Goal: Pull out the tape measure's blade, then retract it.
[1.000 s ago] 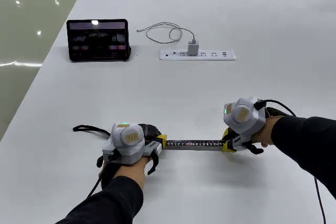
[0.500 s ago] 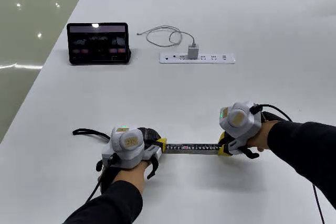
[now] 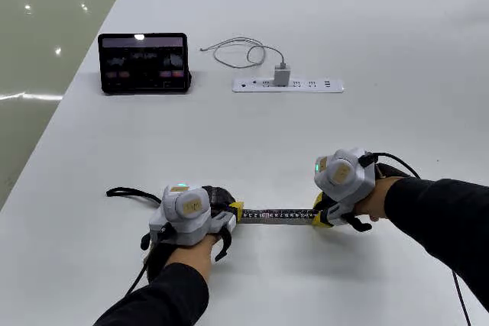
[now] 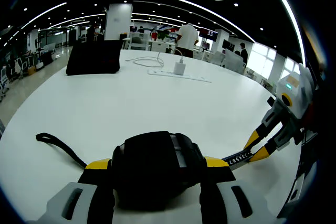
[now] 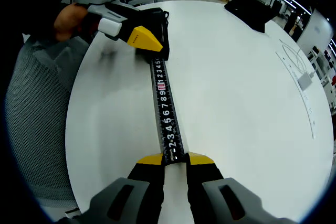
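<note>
A black tape measure case [image 4: 157,166] lies on the white table, and my left gripper [image 4: 157,163] is shut on it, a yellow-tipped jaw on either side. In the head view the case [image 3: 220,198] sits at the front left under the left gripper [image 3: 229,215]. Its black blade [image 5: 167,116] with white numbers runs flat across the table to my right gripper [image 5: 170,158], which is shut on the blade's end. From the head view the blade [image 3: 276,215] spans a short stretch between the two, ending at the right gripper [image 3: 319,215]. A black wrist strap [image 3: 130,191] trails left from the case.
A black tablet [image 3: 144,60] stands at the back left. A white power strip [image 3: 288,84] with a plugged charger and coiled cable [image 3: 243,47] lies behind the work. The table's left edge [image 3: 46,139] drops to a glossy floor. People stand far off in the left gripper view.
The right gripper has moved left toward the case with the blade's end in it, so the exposed blade is shorter. The left gripper and case have stayed put.
</note>
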`<action>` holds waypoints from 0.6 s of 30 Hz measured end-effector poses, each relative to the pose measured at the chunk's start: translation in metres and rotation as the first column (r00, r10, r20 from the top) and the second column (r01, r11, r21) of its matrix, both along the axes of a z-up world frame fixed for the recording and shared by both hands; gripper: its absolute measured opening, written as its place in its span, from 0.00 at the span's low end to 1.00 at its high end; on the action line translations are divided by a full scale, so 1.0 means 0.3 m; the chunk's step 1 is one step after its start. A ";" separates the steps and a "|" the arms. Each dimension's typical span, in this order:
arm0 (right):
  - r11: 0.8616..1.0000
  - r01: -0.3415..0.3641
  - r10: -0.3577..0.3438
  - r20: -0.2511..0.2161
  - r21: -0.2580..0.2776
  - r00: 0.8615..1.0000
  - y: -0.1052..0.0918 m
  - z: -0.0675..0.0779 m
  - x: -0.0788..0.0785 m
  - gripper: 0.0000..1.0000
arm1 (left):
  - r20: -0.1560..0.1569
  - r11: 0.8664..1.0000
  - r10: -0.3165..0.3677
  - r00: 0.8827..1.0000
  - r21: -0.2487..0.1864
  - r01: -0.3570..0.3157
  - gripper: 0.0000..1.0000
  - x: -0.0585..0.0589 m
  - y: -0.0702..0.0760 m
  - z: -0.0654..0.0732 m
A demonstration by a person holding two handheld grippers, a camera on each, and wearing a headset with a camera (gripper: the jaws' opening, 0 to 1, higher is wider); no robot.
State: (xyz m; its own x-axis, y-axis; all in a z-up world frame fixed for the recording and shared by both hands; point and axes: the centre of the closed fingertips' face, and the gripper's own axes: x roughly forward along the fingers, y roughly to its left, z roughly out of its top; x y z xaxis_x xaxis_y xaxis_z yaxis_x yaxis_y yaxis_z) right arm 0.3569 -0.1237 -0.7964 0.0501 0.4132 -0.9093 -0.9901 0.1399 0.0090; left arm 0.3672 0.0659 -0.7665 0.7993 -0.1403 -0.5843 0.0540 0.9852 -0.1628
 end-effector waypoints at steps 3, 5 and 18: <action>1.000 0.001 -0.001 0.000 0.004 1.000 0.007 0.002 0.000 0.11 | 0.000 1.000 0.001 1.000 -0.001 -0.001 0.62 0.000 0.000 0.000; 1.000 0.004 -0.004 0.000 0.008 1.000 0.014 0.003 0.000 0.11 | -0.002 1.000 0.000 1.000 -0.002 0.000 0.62 0.000 0.000 0.000; 0.999 0.008 -0.008 0.005 0.033 1.000 0.062 0.008 -0.004 0.11 | -0.010 1.000 0.002 1.000 -0.014 -0.002 0.62 0.001 0.000 -0.003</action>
State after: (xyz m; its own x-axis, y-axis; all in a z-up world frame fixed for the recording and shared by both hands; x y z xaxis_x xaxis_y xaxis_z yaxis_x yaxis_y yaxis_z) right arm 0.3557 -0.1052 -0.7941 0.0580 0.4421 -0.8951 -0.9890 0.1477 0.0089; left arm 0.3676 0.0659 -0.7673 0.7937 -0.1470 -0.5903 0.0505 0.9829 -0.1770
